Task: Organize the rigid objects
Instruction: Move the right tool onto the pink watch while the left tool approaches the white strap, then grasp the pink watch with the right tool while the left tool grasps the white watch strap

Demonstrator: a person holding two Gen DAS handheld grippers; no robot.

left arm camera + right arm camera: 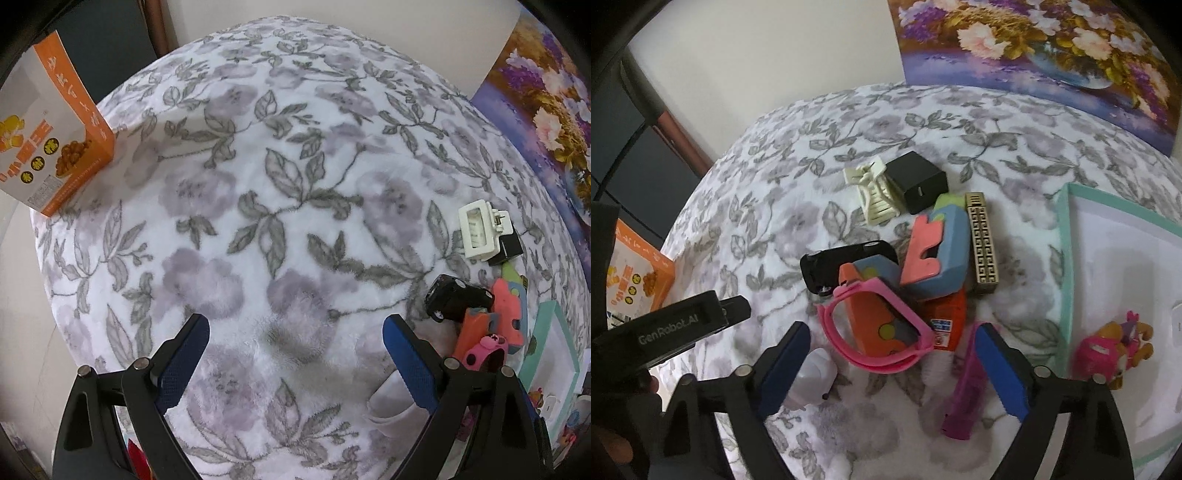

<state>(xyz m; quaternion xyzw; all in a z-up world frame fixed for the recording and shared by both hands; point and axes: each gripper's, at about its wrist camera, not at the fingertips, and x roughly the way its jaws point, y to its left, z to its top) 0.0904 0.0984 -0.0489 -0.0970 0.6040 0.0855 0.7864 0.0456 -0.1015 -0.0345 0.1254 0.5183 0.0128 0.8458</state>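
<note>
Right gripper (890,354): jaws wide apart and empty, hanging over the near edge of the pile; the pink band lies between its fingers and below them, with no pad on it that I can see.
Left gripper (295,354): jaws spread, nothing between them but bare floral cloth (258,177); in the right wrist view its black body (676,328) shows at the left, beside the pile.
Tray (1065,266): mint-rimmed with a white floor, at the right of the pile; a pink and brown toy figure (1108,350) lies in it near the front edge. Its other contents are too small to tell.
Pile: pink band (875,325) on top of an orange block (868,314); a black toy car (846,266) just behind them; a pink and blue foam piece (934,254) leaning over the middle; an orange-red packet (947,321) underneath.
Behind the pile: cream hair clip (875,195) touching a black charger (916,181).
Beside the pile: gold patterned bar (982,243) between the foam piece and the tray; magenta comb (964,391) near the right gripper's right finger; a white thing (816,373) by its left finger, kind unclear.
Far left: orange box (55,140) standing at the cloth's edge, well apart from the rest.
Back wall: flower painting (1034,48).
</note>
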